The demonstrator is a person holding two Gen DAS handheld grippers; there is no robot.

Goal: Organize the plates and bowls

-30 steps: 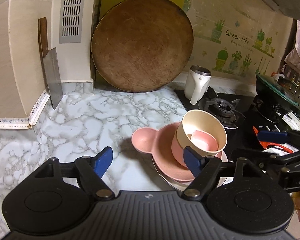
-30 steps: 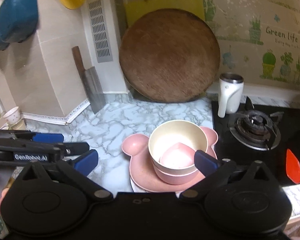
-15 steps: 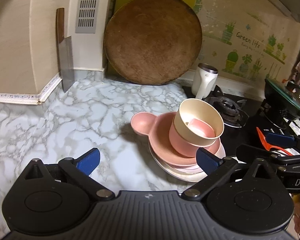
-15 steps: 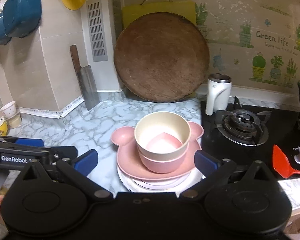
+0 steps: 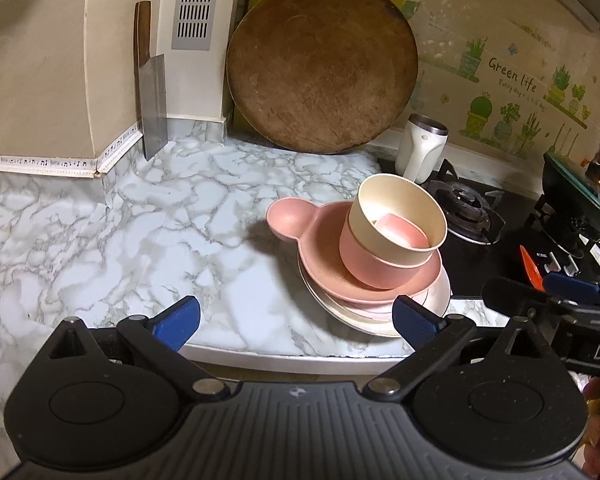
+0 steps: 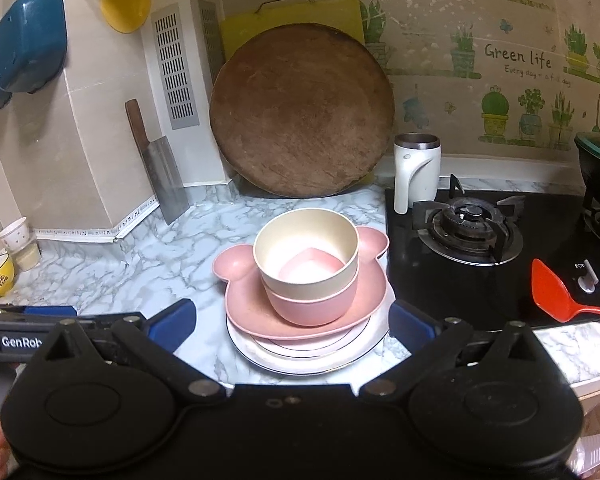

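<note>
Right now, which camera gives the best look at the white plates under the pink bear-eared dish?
The right wrist view: the white plates face the camera, with dark-lined rims showing below the pink bear-eared dish. In the left wrist view the plates sit off to the right, seen edge-on and partly hidden behind a gripper finger.
</note>
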